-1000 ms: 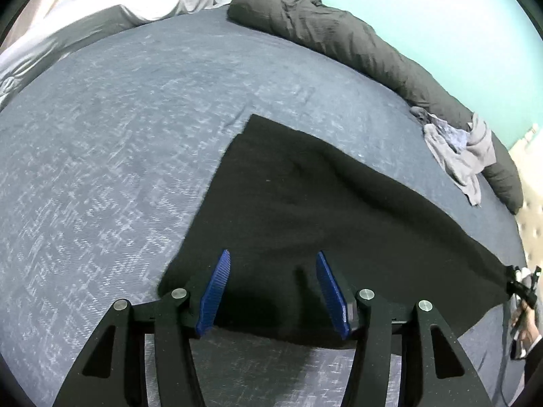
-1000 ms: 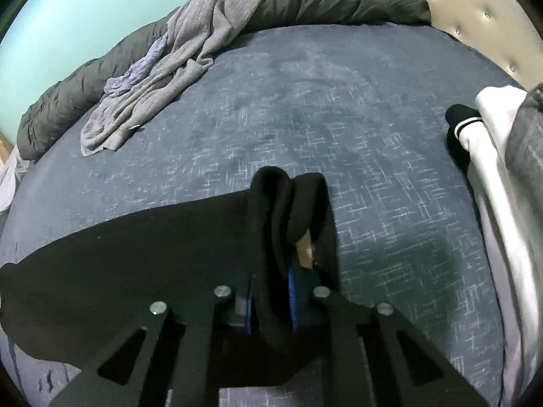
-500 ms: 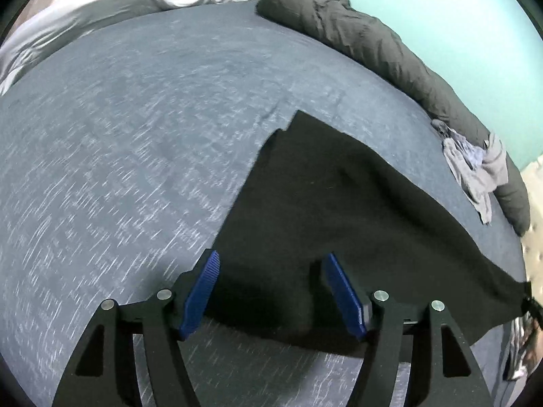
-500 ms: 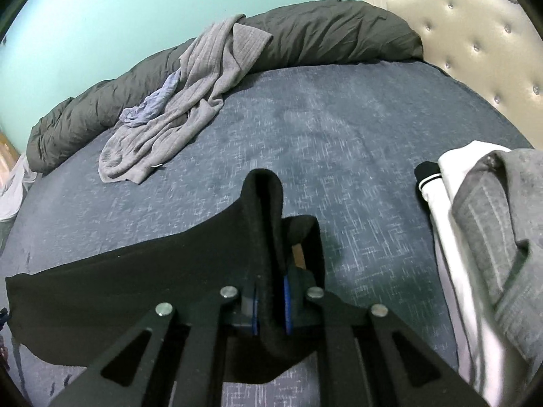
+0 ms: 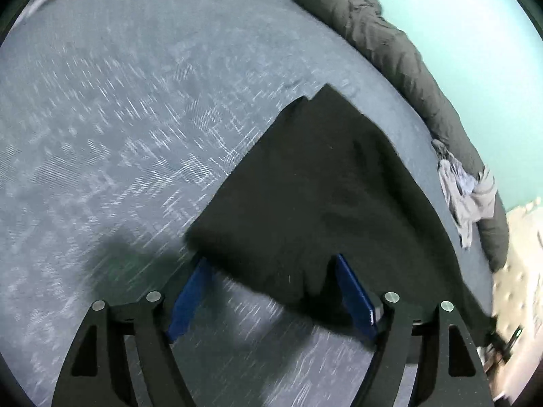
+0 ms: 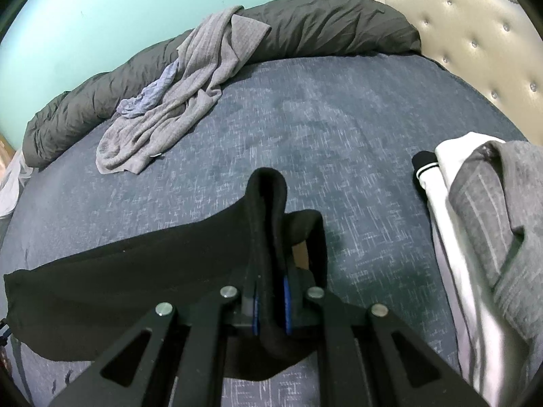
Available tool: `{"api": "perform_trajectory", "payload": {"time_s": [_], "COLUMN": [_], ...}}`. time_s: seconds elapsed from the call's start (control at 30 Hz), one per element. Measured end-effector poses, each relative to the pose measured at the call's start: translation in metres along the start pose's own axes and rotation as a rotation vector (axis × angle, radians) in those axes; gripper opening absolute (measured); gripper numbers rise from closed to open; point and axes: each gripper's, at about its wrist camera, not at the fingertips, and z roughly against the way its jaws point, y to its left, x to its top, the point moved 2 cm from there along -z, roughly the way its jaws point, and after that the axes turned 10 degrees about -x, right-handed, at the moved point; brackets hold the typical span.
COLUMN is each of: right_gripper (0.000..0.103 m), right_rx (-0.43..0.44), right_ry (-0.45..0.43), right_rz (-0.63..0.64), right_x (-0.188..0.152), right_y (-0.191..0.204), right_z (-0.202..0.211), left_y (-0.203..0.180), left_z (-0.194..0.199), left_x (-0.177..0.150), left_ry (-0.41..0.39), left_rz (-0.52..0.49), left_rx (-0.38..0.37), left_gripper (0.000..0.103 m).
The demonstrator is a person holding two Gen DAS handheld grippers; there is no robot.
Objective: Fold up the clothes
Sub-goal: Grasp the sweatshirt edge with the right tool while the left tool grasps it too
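Right gripper (image 6: 270, 305) clenched on black garment (image 5: 325, 203) end; left gripper (image 5: 271, 291), jaws just widened, straddles opposite corner, unpinched.

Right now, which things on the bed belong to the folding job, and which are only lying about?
In the job:
- black garment
- right gripper, shut on its bunched edge
- left gripper, jaws just opening, not pressing the cloth

Lying about:
- grey garment
- dark duvet
- white and grey clothes
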Motion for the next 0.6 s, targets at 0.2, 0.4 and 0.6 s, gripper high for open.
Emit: {"api": "perform_trajectory", "payload": {"time_s": [0.2, 0.4, 0.6], "right_gripper": [0.009, 0.009, 0.009], "right_rx": [0.008, 0.013, 0.001], "right_ry": [0.007, -0.002, -0.033], "right_rz": [-0.013, -0.019, -0.005], "right_x": [-0.001, 0.009, 0.023], "right_y": [-0.001, -0.002, -0.005], "right_z": [0.006, 0.032, 0.091], "left_y": [-0.006, -0.027, -0.036], "left_z": [-0.009, 0.015, 0.046], "left_x": [0.016, 0.035, 0.048], "left_ry": [-0.028, -0.057, -0.081], "left_rz": [-0.035, -0.093, -0.117], "left_rx": [-0.003, -0.045, -0.094], "left_gripper": [0.038, 0.018, 0.016]}}
